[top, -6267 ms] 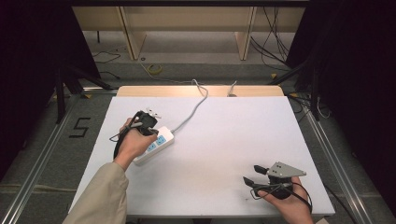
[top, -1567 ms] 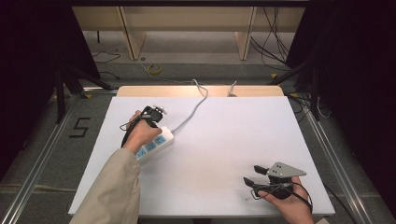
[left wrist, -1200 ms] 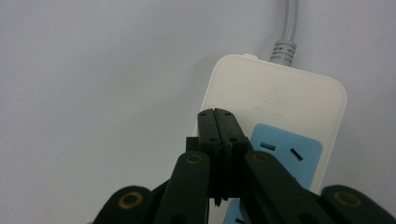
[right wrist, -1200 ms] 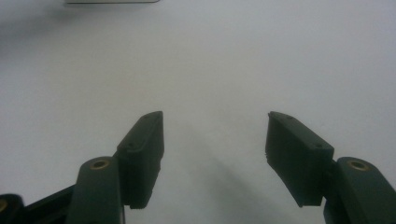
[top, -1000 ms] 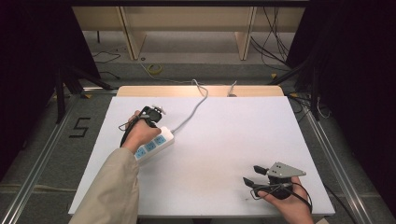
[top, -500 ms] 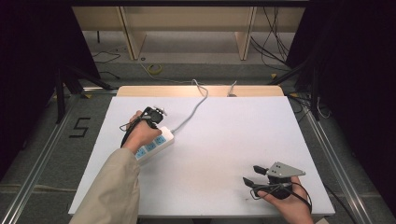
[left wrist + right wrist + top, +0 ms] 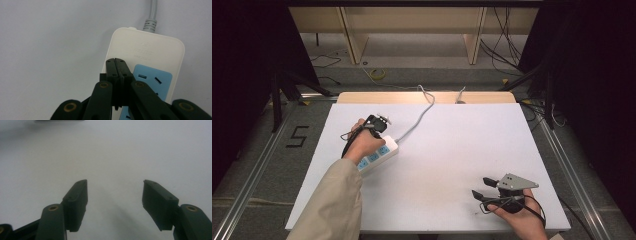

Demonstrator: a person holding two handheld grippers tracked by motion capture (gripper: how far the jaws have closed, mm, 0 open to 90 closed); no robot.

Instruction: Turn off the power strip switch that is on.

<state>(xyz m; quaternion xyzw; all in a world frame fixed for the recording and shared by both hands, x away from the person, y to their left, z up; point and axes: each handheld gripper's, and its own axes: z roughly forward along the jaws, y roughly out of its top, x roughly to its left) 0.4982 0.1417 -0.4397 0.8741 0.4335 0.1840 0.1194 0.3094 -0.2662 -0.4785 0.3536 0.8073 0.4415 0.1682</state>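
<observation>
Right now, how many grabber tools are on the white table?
2. The left gripper sits shut over the power strip at the table's left; the right gripper rests open near the front right corner.

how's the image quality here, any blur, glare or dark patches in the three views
High view: the white table is evenly lit, its surroundings fall to black at both sides. Left gripper view: the power strip is sharp, the left gripper soft. Right gripper view: hazy and grey, with the right gripper blurred.
</observation>
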